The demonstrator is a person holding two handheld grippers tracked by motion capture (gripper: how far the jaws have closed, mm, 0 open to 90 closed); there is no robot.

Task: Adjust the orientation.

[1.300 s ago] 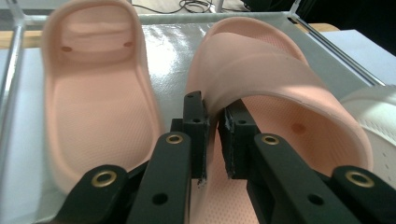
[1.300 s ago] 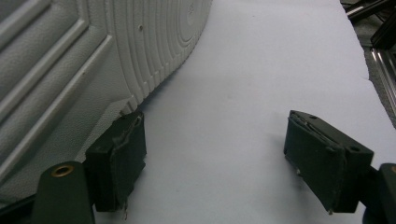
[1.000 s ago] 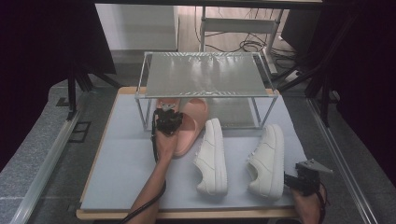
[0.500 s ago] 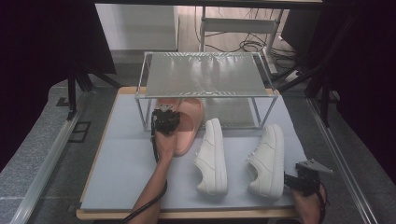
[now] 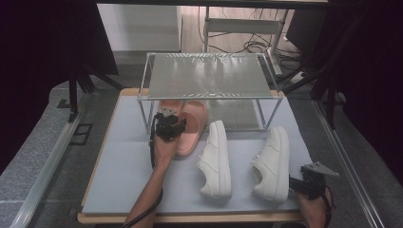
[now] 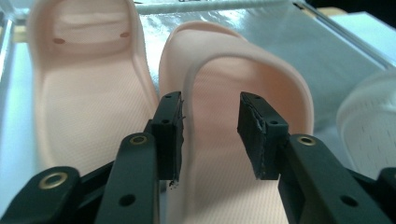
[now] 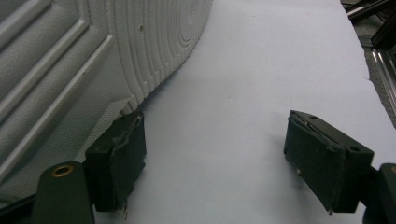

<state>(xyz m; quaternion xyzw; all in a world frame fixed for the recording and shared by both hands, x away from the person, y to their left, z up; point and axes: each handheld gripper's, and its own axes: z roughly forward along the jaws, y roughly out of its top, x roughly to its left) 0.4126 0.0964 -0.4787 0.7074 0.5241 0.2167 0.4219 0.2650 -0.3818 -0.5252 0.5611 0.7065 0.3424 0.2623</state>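
Observation:
Two pink slides lie side by side at the front of a wire shelf (image 5: 209, 76); the left slide (image 6: 88, 107) and the right slide (image 6: 233, 74) have their toes under it. My left gripper (image 5: 167, 127) hovers over the right slide (image 5: 192, 126). Its jaws have just been opening, and my left gripper (image 6: 210, 135) now stands open astride the slide's left wall, pads off it. Two white sneakers, the left sneaker (image 5: 216, 159) and the right sneaker (image 5: 273, 164), lie on the mat. My right gripper (image 5: 304, 183) is open by the right sneaker's heel (image 7: 70, 56), and my right gripper (image 7: 215, 158) has bare mat between its jaws.
A pale blue mat (image 5: 123, 156) covers the wooden table top. The shelf's metal frame and legs stand at the back of the mat. Metal rails run along both sides of the table, and cables and stands lie beyond it.
The left gripper's jaws have spread apart over the right pink slide, letting go of its wall. The right gripper and both sneakers have stayed put.

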